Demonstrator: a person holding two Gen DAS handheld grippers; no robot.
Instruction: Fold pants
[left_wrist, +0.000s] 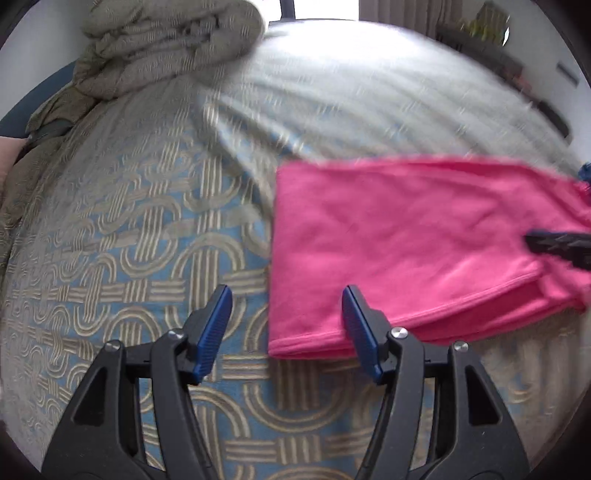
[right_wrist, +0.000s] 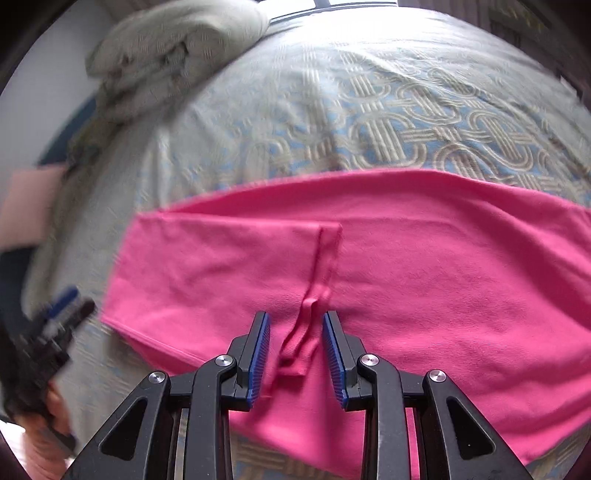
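Note:
The pink pants (left_wrist: 399, 243) lie folded in layers on the patterned bedspread (left_wrist: 140, 236). My left gripper (left_wrist: 286, 295) is open and empty, just off the pants' left edge near the front corner. In the right wrist view the pants (right_wrist: 424, 258) spread across the middle, with a raised ridge of pink fabric (right_wrist: 306, 325) running between the blue pads. My right gripper (right_wrist: 295, 325) is open around that ridge, not closed on it. The right gripper's tip (left_wrist: 557, 245) shows at the right edge of the left wrist view. The left gripper (right_wrist: 55, 325) appears blurred at far left.
A bunched grey-beige blanket (left_wrist: 166, 48) sits at the back left of the bed, also in the right wrist view (right_wrist: 173, 48). A pink object (right_wrist: 29, 206) lies off the bed's left side. A wall and dark shelf (left_wrist: 517, 66) stand at the back right.

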